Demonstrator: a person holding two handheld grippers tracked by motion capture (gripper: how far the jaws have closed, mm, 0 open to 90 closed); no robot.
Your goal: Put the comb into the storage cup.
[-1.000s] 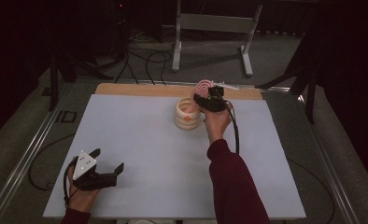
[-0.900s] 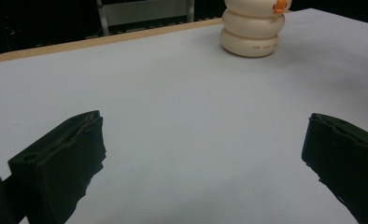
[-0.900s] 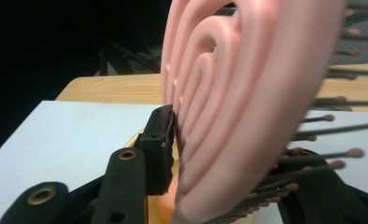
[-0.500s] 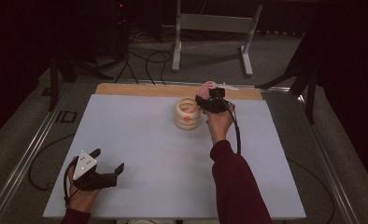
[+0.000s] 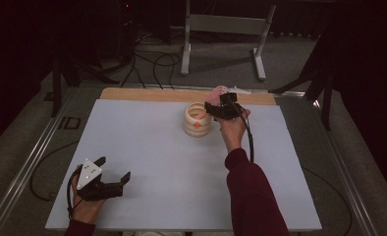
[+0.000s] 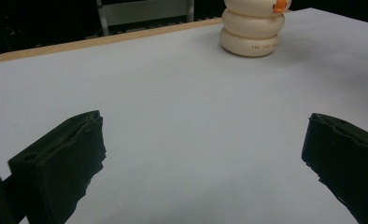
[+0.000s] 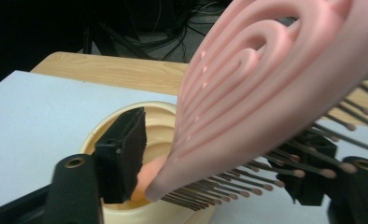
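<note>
The right claw (image 7: 219,163) has just been opening its jaws over the cream holder (image 5: 197,119). The pink hairbrush (image 7: 266,88) stands loose between them now, handle end down into the holder.

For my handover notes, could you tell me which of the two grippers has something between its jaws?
The right gripper, by the cream holder: a pink hairbrush sits between its just-opening jaws. The left gripper hangs open with nothing in it.

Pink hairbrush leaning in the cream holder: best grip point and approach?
Grip the pink hairbrush across its ribbed head's edges, coming from above. Its handle end sits down in the cream holder, and the bristles face one side, so flat-side pads would probably slip.
</note>
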